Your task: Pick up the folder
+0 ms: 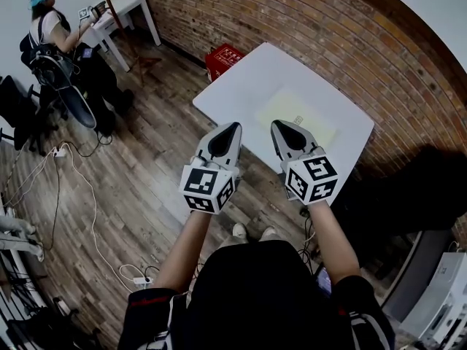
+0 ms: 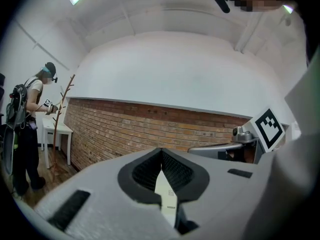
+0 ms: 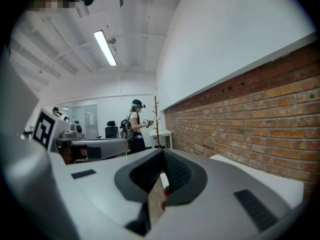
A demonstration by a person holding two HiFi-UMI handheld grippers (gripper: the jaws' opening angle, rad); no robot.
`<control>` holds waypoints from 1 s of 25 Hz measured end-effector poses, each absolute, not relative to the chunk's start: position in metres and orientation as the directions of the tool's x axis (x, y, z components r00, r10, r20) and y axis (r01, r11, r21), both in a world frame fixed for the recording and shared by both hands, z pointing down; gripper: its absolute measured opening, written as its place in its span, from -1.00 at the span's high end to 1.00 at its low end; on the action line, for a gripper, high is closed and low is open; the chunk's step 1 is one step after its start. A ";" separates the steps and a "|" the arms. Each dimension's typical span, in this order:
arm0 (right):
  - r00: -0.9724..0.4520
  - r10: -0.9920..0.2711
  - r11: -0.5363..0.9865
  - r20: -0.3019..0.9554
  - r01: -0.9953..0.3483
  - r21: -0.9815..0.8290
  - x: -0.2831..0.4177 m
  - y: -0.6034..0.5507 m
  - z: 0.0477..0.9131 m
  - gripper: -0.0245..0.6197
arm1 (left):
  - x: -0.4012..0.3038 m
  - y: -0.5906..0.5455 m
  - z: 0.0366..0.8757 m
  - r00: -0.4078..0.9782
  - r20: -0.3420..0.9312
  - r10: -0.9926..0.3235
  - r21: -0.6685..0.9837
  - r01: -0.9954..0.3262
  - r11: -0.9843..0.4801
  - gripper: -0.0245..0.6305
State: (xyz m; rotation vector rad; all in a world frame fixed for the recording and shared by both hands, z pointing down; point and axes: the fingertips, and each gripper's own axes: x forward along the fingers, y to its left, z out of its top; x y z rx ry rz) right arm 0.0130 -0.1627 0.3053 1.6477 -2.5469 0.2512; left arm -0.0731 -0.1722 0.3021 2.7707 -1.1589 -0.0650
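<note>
A pale yellow folder (image 1: 283,108) lies flat on the white table (image 1: 241,86) by the brick wall. Both grippers hover side by side above the table's near edge and point toward the folder, without touching it. The left gripper (image 1: 234,126) is shut with nothing in it; its tip is just left of the folder's near corner. The right gripper (image 1: 277,124) is also shut and empty, its tip over the folder's near edge. In the left gripper view the jaws (image 2: 161,153) meet, and a pale strip of the folder (image 2: 168,200) shows below them. In the right gripper view the jaws (image 3: 162,153) are closed as well.
A brick wall (image 1: 306,28) runs behind the table. A red crate (image 1: 223,58) sits on the wooden floor at the table's far left corner. A person (image 1: 55,31) stands at a white desk (image 1: 131,6) far left, near dark chairs (image 1: 18,108). Cables (image 1: 66,173) trail across the floor.
</note>
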 end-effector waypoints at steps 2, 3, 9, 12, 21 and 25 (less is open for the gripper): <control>-0.408 -0.895 0.399 0.178 -0.913 -0.086 0.016 -0.164 0.307 0.84 | -0.072 -0.173 0.305 0.704 0.020 -0.710 0.150 -0.704 -0.694 0.86; -0.406 -0.895 0.397 0.182 -0.914 -0.087 0.018 -0.165 0.309 0.84 | -0.070 -0.174 0.306 0.704 0.024 -0.710 0.153 -0.704 -0.693 0.86; -0.410 -0.890 0.399 0.199 -0.912 -0.097 0.036 -0.170 0.323 0.84 | -0.056 -0.181 0.320 0.697 0.055 -0.715 0.169 -0.713 -0.681 0.86; -0.418 -0.884 0.406 0.209 -0.908 -0.101 0.047 -0.172 0.330 0.84 | -0.045 -0.181 0.328 0.695 0.072 -0.715 0.171 -0.715 -0.678 0.86; -0.436 -0.863 0.425 0.256 -0.900 -0.099 0.086 -0.185 0.348 0.83 | -0.009 -0.191 0.351 0.680 0.116 -0.724 0.197 -0.731 -0.654 0.86; -0.427 -0.858 0.417 0.287 -0.904 -0.098 0.103 -0.192 0.361 0.83 | 0.003 -0.194 0.365 0.676 0.141 -0.724 0.207 -0.735 -0.646 0.86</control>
